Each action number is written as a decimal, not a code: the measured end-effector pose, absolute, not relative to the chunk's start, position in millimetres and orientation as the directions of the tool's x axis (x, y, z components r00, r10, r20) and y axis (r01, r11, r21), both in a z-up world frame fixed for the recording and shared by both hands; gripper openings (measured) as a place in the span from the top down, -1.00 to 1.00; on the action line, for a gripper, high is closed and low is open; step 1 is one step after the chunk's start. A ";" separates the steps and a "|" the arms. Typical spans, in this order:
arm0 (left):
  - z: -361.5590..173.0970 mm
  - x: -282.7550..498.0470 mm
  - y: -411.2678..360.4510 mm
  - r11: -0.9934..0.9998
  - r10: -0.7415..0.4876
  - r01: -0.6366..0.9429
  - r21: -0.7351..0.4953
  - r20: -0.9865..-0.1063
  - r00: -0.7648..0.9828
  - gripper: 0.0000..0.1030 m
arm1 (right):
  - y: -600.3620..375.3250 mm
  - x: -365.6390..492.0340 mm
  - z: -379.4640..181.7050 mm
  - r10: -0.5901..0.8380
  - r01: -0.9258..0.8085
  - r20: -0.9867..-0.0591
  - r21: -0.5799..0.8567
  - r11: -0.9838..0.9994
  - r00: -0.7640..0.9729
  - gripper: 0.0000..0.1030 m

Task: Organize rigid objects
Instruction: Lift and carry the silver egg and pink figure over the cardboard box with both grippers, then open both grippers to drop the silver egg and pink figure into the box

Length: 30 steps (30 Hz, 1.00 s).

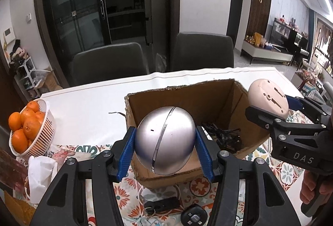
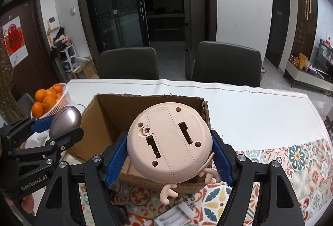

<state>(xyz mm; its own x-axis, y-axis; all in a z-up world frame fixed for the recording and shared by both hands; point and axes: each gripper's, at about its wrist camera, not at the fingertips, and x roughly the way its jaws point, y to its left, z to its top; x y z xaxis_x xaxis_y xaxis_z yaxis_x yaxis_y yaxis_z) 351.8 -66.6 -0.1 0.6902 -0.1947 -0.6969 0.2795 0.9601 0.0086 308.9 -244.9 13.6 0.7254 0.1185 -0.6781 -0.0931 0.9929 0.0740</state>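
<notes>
The left tongs [image 1: 165, 140] clamp a smooth silver egg-shaped shell [image 1: 164, 138] above the rough cardboard box [image 1: 187, 99]. The right tongs [image 2: 169, 151] grip a matte beige round toy [image 2: 169, 140]. Only the left view shows dark items [image 1: 220, 135] inside the box.

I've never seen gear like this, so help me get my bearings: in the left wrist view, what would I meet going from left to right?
Basket of oranges → white tissue → silver egg held in the left gripper → cardboard box → pink round toy held in the right gripper.
</notes>
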 end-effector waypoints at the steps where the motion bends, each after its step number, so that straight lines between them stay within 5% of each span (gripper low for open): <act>1: -2.3 354.8 -66.7 0.960 -0.195 0.280 0.006 -0.703 0.684 -0.07 | -244.6 311.7 11.7 0.117 -0.095 -0.684 0.070 0.993 0.720 -0.46; 18: -27.8 377.1 -73.6 0.963 -0.174 0.270 0.001 -0.762 0.624 -0.07 | -247.7 338.7 -15.9 0.134 -0.102 -0.747 0.088 0.991 0.651 -0.47; 30: -10.1 353.2 -73.5 0.965 -0.154 0.259 0.038 -0.716 0.681 -0.22 | -253.9 316.3 -2.4 0.092 -0.075 -0.719 0.055 0.996 0.689 -0.48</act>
<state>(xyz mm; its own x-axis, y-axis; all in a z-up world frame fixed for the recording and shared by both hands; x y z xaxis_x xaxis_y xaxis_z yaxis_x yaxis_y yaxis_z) 353.2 -73.5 -10.1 0.6805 -0.1544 -0.7163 0.2587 0.9652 0.0377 316.3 -253.9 -2.4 0.6885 0.0919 -0.7194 -0.0753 0.9956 0.0551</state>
